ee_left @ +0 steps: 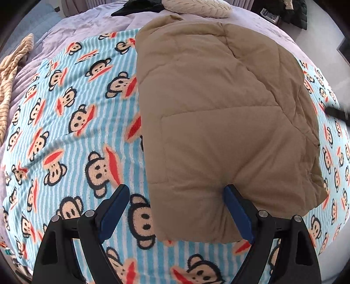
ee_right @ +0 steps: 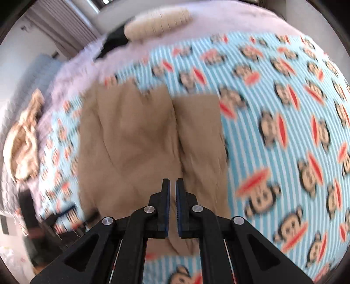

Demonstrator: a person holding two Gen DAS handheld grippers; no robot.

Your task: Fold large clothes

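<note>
A tan quilted jacket (ee_left: 218, 122) lies folded into a long block on a blue striped monkey-print blanket (ee_left: 72, 139). My left gripper (ee_left: 175, 192) is open at the jacket's near left corner, its right finger (ee_left: 238, 214) pressed against the fabric, its left finger over the blanket. The right wrist view is motion-blurred; it shows the jacket (ee_right: 131, 142) from above. My right gripper (ee_right: 172, 185) is shut with nothing between its pads, hovering above the jacket's near end. The right gripper's black tip (ee_left: 336, 113) shows at the left wrist view's right edge.
A cream knitted cushion (ee_left: 196, 7) and a dark garment (ee_left: 135, 8) lie at the bed's far end on a lilac cover (ee_left: 91, 24). A beige striped cloth (ee_left: 11, 72) lies at the bed's left side. A dark coat (ee_left: 295, 13) is beyond the far right.
</note>
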